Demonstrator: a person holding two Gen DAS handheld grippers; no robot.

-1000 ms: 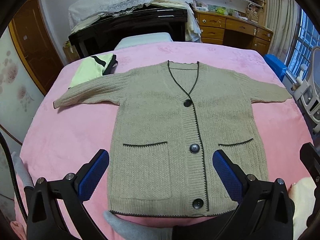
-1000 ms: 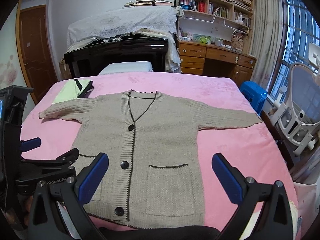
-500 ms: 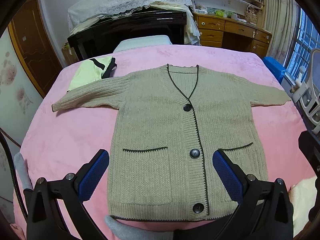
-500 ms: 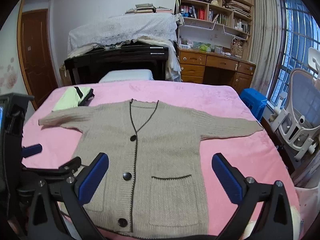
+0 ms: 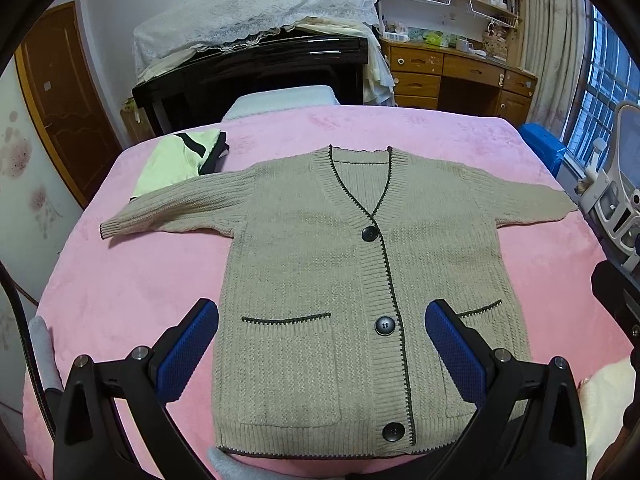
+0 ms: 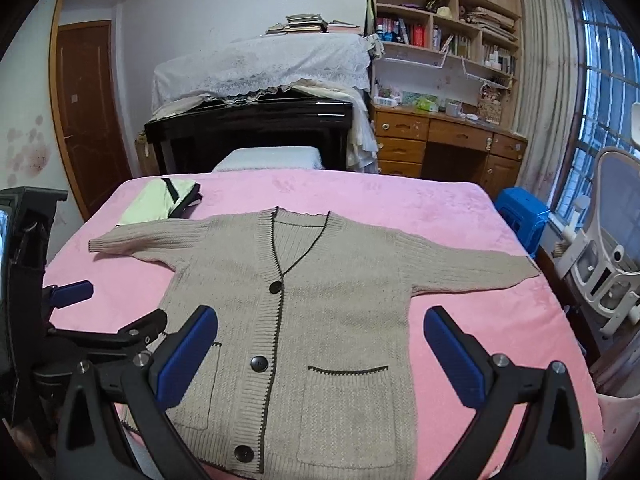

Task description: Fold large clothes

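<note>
A beige knit cardigan [image 5: 320, 264] with dark trim, three dark buttons and two front pockets lies flat, face up, sleeves spread, on the pink bed [image 5: 132, 292]. It also shows in the right wrist view [image 6: 332, 320]. My left gripper [image 5: 322, 344] is open and empty, above the cardigan's hem end. My right gripper [image 6: 320, 348] is open and empty, above the hem's right half. The left gripper also shows at the left edge of the right wrist view [image 6: 100, 312].
A folded pale green garment [image 5: 176, 160] with black trim lies at the bed's far left corner, touching the left sleeve. Beyond the bed stand a black piano [image 5: 256, 68] under lace cloth and a wooden desk [image 5: 452, 76]. A blue stool [image 6: 520, 208] and white chair [image 6: 612, 248] stand to the right.
Both grippers have drawn back and tilted up, so more of the room shows and the cardigan sits lower in view. Both stay open and the cardigan has not moved.
</note>
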